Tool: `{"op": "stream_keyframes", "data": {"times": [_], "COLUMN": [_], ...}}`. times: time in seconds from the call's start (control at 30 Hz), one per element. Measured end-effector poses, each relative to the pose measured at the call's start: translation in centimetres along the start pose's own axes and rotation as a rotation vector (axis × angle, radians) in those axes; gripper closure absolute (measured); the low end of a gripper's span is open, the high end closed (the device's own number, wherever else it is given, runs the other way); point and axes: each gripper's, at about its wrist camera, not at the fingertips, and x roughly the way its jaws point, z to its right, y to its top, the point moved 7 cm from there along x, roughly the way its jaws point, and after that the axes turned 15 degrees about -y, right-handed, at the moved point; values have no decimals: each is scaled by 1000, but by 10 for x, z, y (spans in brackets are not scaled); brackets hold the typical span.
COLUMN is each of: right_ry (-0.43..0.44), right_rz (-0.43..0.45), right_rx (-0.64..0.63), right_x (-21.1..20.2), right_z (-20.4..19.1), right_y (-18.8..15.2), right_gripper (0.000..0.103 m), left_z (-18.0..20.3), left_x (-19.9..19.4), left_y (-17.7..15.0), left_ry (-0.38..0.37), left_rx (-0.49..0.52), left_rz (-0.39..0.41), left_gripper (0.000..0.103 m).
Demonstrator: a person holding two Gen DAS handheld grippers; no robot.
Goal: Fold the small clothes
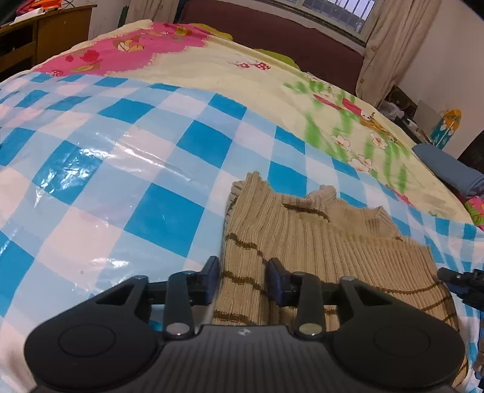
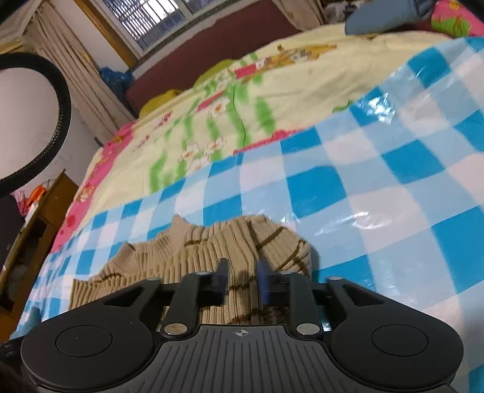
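Observation:
A small beige ribbed knit sweater (image 1: 308, 235) with thin brown stripes lies on a blue-and-white checked plastic sheet (image 1: 121, 169). My left gripper (image 1: 243, 276) is open, its fingers straddling the sweater's near left edge. The right gripper's tip (image 1: 459, 279) shows at the right edge of the left wrist view. In the right wrist view the sweater (image 2: 211, 248) lies bunched, and my right gripper (image 2: 242, 279) is open with its fingers astride the sweater's near right part. Whether either touches the knit I cannot tell.
The checked sheet (image 2: 363, 181) covers a bed with a yellow floral blanket (image 1: 242, 78). A dark red headboard (image 1: 272, 27) and a window stand behind. A wooden desk (image 1: 45, 33) is at far left. A blue folded cloth (image 1: 447, 166) lies at the bed's right side.

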Motion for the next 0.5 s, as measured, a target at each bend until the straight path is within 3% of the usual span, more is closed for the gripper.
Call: {"op": "stream_keyframes", "data": {"times": [0.1, 0.13, 0.2, 0.23, 0.37, 0.5], "right_ry": [-12, -23, -24, -14, 9, 1], "right_rz": [-2, 9, 19, 30, 113, 164], "right_rx": [-28, -34, -13, 2, 12, 82], "right_x": [8, 8, 4, -1, -28, -37], "right_z": [-6, -7, -6, -5, 0, 15], "right_y": [-3, -3, -1, 2, 17, 29], "right_gripper": [69, 73, 93, 97, 97, 98], "left_z": [4, 6, 7, 9, 11, 7], "left_x": [2, 2, 4, 3, -6, -4], "left_y": [-3, -3, -2, -1, 7, 10], "left_ry": [3, 14, 44, 47, 40, 58], "left_rx": [28, 45, 79, 90, 98, 97], "left_rz": [-14, -16, -18, -8, 33, 54], "left_gripper": [59, 59, 64, 76, 85, 86]}}
